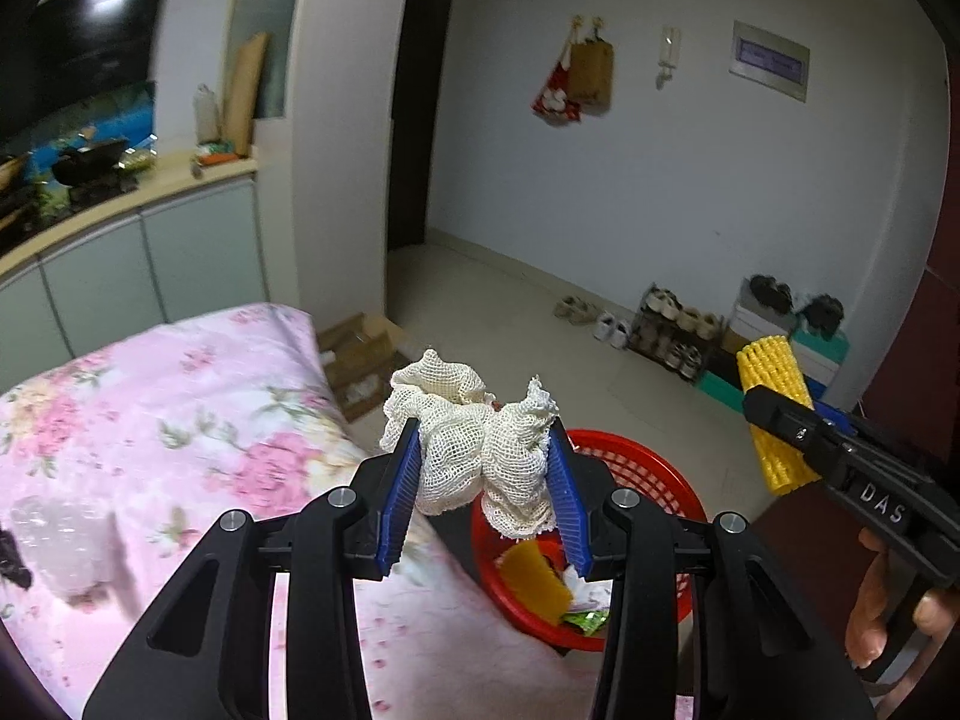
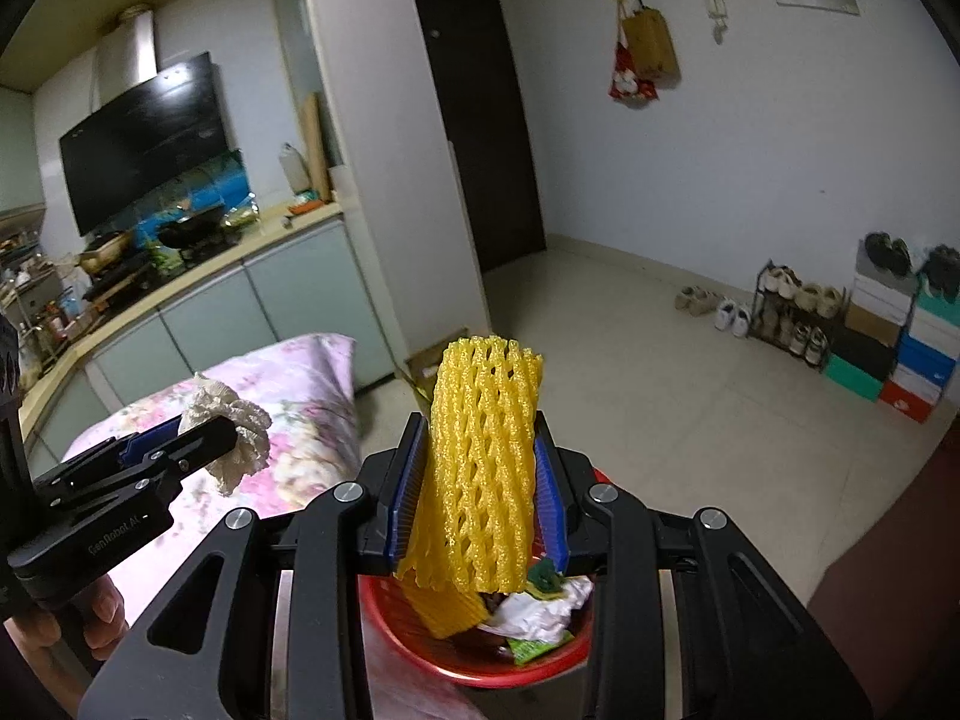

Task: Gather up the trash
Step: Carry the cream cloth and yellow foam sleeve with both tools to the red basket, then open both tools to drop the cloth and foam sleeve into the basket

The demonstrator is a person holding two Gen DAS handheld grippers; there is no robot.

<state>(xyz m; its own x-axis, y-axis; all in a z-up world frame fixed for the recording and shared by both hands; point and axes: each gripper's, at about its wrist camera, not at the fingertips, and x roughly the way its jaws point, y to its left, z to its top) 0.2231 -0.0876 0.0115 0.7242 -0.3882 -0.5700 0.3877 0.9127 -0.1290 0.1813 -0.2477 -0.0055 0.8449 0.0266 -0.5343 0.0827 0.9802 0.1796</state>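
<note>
My left gripper [image 1: 486, 456] is shut on a crumpled white mesh cloth [image 1: 474, 438], held above the near rim of a red basket [image 1: 648, 462]. It also shows in the right wrist view [image 2: 225, 429] with the cloth [image 2: 231, 426]. My right gripper [image 2: 480, 462] is shut on a yellow foam fruit net [image 2: 480, 468], held over the red basket [image 2: 480, 669]. The net [image 1: 774, 414] shows at the right of the left wrist view. The basket holds a yellow foam piece [image 1: 534, 582], white paper [image 2: 534, 612] and a green wrapper [image 2: 528, 651].
A table with a pink floral cloth [image 1: 150, 432] lies to the left, with a clear plastic lump [image 1: 60, 546] on it. A cardboard box [image 1: 354, 354] sits on the floor behind it. Shoes and shoe boxes [image 2: 870, 330] line the far wall. Kitchen counter [image 2: 180, 282] at left.
</note>
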